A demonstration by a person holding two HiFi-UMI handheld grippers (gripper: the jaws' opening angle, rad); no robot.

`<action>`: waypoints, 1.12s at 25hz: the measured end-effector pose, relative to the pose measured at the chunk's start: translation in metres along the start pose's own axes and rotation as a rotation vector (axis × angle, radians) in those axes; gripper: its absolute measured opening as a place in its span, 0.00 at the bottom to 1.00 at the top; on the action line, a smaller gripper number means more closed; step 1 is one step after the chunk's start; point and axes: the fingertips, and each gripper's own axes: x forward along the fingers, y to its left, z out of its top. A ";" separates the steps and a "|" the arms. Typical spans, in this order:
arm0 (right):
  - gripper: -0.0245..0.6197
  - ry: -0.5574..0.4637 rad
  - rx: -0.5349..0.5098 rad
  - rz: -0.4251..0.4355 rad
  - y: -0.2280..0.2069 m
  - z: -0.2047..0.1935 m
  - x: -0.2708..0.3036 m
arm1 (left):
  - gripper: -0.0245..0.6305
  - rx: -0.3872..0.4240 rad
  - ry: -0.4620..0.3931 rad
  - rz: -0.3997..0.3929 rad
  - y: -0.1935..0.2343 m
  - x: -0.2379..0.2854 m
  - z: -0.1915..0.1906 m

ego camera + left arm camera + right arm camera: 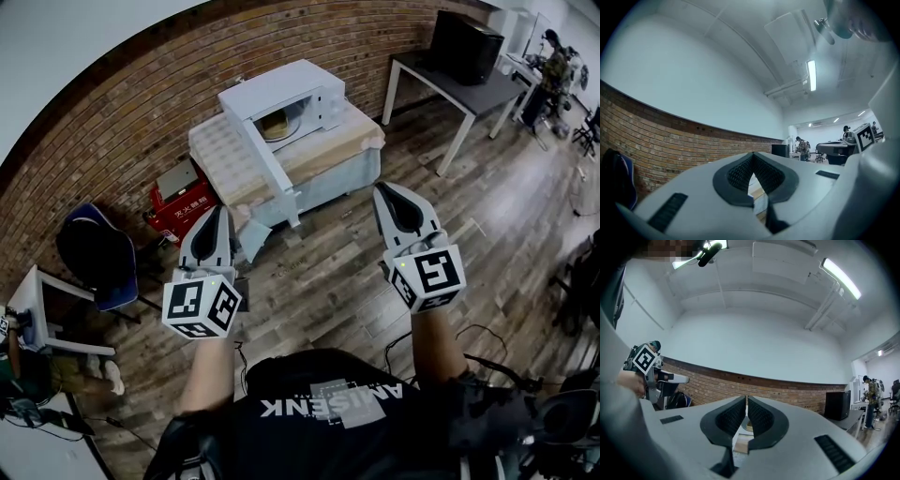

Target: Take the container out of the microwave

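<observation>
A white microwave [298, 94] stands on a low pale cabinet [349, 155] against the brick wall. Its door [265, 157] hangs wide open toward me. Inside sits a round tan container [278, 124]. Both grippers hover over the wood floor, short of the cabinet and apart from the microwave. My left gripper [220, 216] is below the door's left side, shut and empty; its dark pads meet at the tip [752, 157]. My right gripper [386, 193] is to the right of the cabinet's front, shut with nothing between its pads [746, 400]. A sliver of the container [749, 426] shows past the right jaws.
A red box [178, 208] lies on the floor left of the cabinet, with a blue chair [94, 253] further left. A white table [452, 86] carrying a black case [466, 45] stands at the back right. A small white table [39, 309] is at the far left.
</observation>
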 end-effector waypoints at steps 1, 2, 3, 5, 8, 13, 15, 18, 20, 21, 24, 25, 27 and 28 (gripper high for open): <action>0.10 -0.005 0.002 0.001 -0.006 -0.002 -0.002 | 0.05 0.005 0.003 0.003 -0.005 0.002 -0.001; 0.11 -0.009 0.007 0.001 -0.011 -0.004 -0.004 | 0.05 0.010 0.008 0.007 -0.009 0.005 -0.003; 0.11 -0.015 0.015 0.003 -0.016 -0.006 -0.006 | 0.05 0.015 0.013 0.011 -0.014 0.006 -0.004; 0.11 -0.031 0.033 0.014 -0.022 -0.010 -0.006 | 0.05 0.025 0.026 0.008 -0.021 0.010 -0.008; 0.11 -0.060 0.060 0.026 -0.026 -0.012 -0.003 | 0.05 0.020 0.046 -0.026 -0.027 0.019 -0.015; 0.11 -0.036 0.048 0.036 -0.027 -0.020 0.024 | 0.05 0.024 0.018 -0.030 -0.010 0.036 -0.020; 0.11 -0.009 0.045 0.029 -0.026 -0.026 0.038 | 0.05 0.009 0.018 -0.021 0.003 0.045 -0.027; 0.11 0.002 0.040 0.017 -0.027 -0.027 0.060 | 0.05 -0.007 0.011 -0.025 0.023 0.064 -0.029; 0.11 -0.006 0.038 0.012 -0.030 -0.026 0.079 | 0.05 0.023 -0.005 -0.033 0.035 0.080 -0.026; 0.11 -0.009 0.039 0.009 -0.031 -0.027 0.088 | 0.05 0.038 -0.008 -0.038 0.040 0.087 -0.025; 0.10 -0.008 0.035 -0.009 -0.036 -0.031 0.115 | 0.05 0.035 -0.011 -0.054 0.054 0.108 -0.027; 0.10 -0.006 0.034 -0.009 -0.036 -0.032 0.123 | 0.05 0.031 -0.014 -0.055 0.059 0.114 -0.027; 0.10 -0.006 0.039 -0.003 -0.038 -0.034 0.138 | 0.05 0.031 -0.015 -0.052 0.070 0.126 -0.028; 0.10 -0.005 0.039 -0.001 -0.039 -0.036 0.146 | 0.05 0.033 -0.014 -0.052 0.075 0.132 -0.029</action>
